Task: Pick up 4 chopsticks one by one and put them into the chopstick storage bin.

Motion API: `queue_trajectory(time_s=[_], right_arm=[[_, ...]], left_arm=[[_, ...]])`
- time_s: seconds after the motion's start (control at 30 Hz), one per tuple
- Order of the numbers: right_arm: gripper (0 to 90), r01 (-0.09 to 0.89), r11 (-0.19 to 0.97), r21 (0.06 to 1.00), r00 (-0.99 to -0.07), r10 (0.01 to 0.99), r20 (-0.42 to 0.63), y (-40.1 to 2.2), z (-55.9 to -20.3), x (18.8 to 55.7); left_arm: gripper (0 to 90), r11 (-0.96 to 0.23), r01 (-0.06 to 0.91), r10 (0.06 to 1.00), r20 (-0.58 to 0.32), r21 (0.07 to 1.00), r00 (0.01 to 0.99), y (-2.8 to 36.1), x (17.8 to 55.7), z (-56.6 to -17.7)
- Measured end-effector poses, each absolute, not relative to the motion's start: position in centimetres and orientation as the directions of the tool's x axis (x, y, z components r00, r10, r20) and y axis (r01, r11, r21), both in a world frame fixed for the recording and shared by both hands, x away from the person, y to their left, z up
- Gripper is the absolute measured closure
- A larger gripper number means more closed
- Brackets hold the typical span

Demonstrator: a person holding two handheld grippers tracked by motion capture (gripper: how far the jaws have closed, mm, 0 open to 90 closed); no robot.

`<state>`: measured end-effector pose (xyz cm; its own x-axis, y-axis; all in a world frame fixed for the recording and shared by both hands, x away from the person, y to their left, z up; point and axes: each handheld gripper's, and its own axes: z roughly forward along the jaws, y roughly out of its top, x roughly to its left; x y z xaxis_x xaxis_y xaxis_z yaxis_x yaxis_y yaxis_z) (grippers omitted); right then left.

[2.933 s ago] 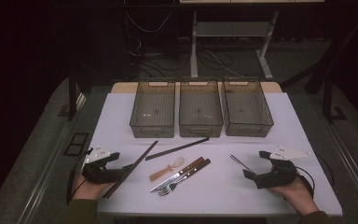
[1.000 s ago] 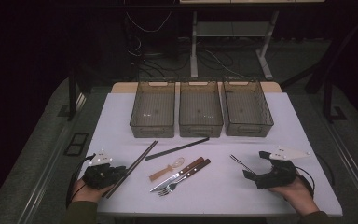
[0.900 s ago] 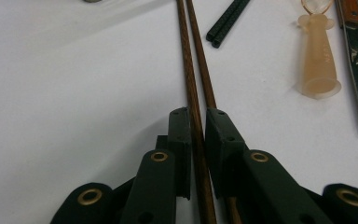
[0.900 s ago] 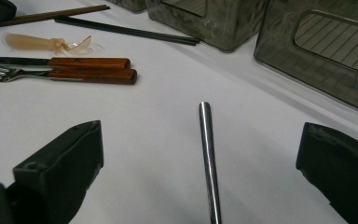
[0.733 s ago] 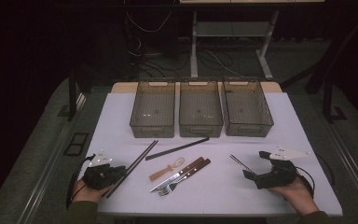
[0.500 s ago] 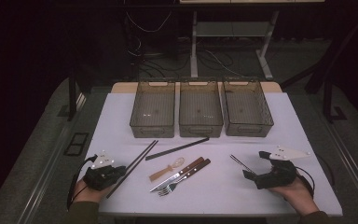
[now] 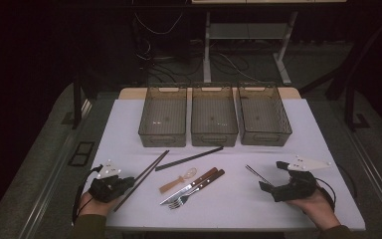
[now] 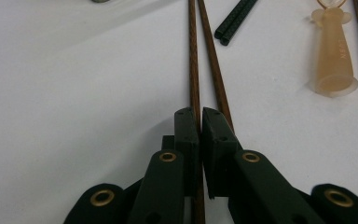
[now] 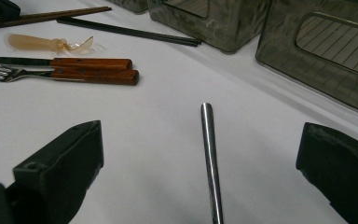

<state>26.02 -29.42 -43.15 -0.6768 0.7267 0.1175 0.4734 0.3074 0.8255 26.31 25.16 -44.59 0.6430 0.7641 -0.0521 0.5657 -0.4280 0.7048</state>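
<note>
The left gripper [image 8: 200, 119] lies low on the white table [image 7: 323, 129] at its near left corner, held in the person's left hand [image 7: 87, 201]. Its jaws have just been closing and now stand almost together, pinched on one of the brown wooden chopsticks [image 8: 194, 65], which runs between the pads and on under the gripper's body. The second stick of the pair lies just to the right of the jaws, touching the outer edge of the right one, and the two sticks draw together toward their far ends. In the high view the pair [image 7: 146, 174] runs aslant from the gripper toward the far right, ending near the left bin [image 7: 163, 117].

The right gripper [image 9: 200, 154] rests at the near right of the table in the right hand [image 7: 318, 204], jaws spread wide and holding nothing. A slim metal chopstick [image 9: 208, 149] lies on the table between them, touching neither pad.

Between the two grippers lie a pair of black chopsticks [image 7: 189, 158], a small pale translucent spoon [image 7: 178, 180], and a knife [image 7: 191, 186] and fork [image 7: 199, 189] with brown wooden handles, side by side. Three clear mesh-patterned bins stand in a row at the far side, the middle bin [image 7: 214, 117] and the right bin [image 7: 264, 115] next to the left one.
</note>
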Motion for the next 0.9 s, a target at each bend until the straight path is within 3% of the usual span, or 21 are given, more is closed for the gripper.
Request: queue_trajectory(time_s=[0.43, 0.9], right_arm=[[0.9, 0.478, 0.307, 0.823, -0.674, 0.729, 0.12, -29.4, -43.2, 26.0], [0.9, 0.478, 0.303, 0.824, -0.673, 0.729, 0.123, -29.4, -43.2, 26.1]], left_arm=[[84.9, -0.382, 0.579, 0.784, -0.078, 0.72, 0.615, 25.7, 26.4, -43.9], [84.9, -0.406, 0.555, 0.755, -0.075, 0.726, 0.651, 25.1, 26.1, -43.0]])
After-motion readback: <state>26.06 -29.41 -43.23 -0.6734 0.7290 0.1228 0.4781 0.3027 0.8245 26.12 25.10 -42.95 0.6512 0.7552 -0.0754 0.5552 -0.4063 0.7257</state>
